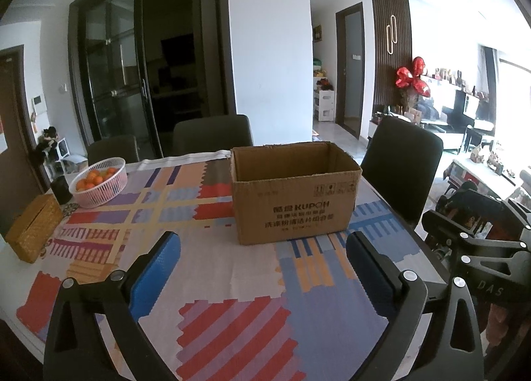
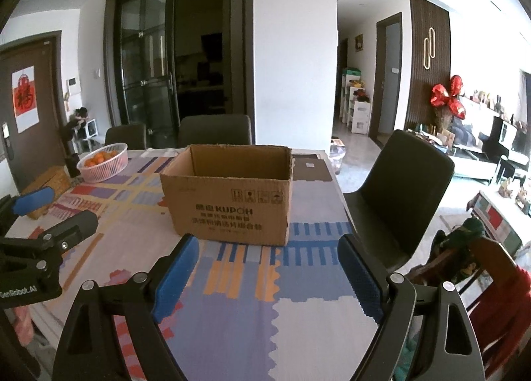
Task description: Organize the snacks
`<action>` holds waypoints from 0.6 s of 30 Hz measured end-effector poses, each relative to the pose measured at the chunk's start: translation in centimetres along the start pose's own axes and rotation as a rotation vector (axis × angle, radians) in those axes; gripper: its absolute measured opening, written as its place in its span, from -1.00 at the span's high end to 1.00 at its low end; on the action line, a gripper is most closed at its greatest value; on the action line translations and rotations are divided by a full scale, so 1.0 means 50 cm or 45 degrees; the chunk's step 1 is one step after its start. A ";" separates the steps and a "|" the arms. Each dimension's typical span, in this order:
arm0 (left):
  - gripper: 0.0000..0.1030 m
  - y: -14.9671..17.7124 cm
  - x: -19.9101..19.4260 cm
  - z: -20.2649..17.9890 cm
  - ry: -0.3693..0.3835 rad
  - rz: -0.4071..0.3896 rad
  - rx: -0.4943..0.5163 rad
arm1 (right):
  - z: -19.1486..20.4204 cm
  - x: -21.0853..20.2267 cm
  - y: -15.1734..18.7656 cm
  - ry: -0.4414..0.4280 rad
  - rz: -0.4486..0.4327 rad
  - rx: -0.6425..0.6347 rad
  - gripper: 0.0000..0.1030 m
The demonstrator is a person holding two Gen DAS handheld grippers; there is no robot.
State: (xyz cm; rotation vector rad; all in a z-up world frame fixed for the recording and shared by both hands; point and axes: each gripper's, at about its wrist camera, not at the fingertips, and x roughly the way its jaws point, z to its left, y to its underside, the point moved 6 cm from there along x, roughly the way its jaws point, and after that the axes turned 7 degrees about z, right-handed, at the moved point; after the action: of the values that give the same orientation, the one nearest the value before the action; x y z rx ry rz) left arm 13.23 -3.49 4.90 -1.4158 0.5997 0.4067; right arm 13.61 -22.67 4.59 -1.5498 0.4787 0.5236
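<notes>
While the left gripper (image 1: 264,248) hangs released, the cardboard box (image 1: 293,196) stands open on the tabletop (image 1: 232,281) ahead. Right view: right gripper (image 2: 267,253) equally spread; box (image 2: 229,195) likely light, crushable—grip a rim wall.

brown box (image 1: 293,205), multicoloured striped tablecloth (image 1: 212,308)

Left gripper (image 1: 264,243): jaws wide apart, nothing between them
Cardboard box (image 1: 295,201): top open, upright on patterned tablecloth (image 1: 212,281)
Basket (image 1: 101,187): oranges inside

"KUPOH" on cardboard box (image 2: 229,195) front, "GenRobot.AI" on left tongs (image 2: 30,281) body, "DAS" on right tongs (image 1: 488,288) body.
</notes>
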 end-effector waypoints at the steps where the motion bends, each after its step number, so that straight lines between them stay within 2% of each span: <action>1: -1.00 0.000 -0.003 0.000 -0.001 -0.005 -0.001 | 0.000 -0.004 0.000 0.003 -0.005 -0.002 -0.67; 18: -1.00 0.002 -0.038 0.007 -0.030 -0.067 -0.004 | 0.006 -0.039 0.005 0.010 -0.038 -0.019 -0.67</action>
State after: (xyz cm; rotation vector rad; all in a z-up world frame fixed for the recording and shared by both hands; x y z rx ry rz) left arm 11.71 -2.94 5.98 -1.4248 0.5417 0.3825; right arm 11.86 -22.40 5.56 -1.5715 0.4584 0.4992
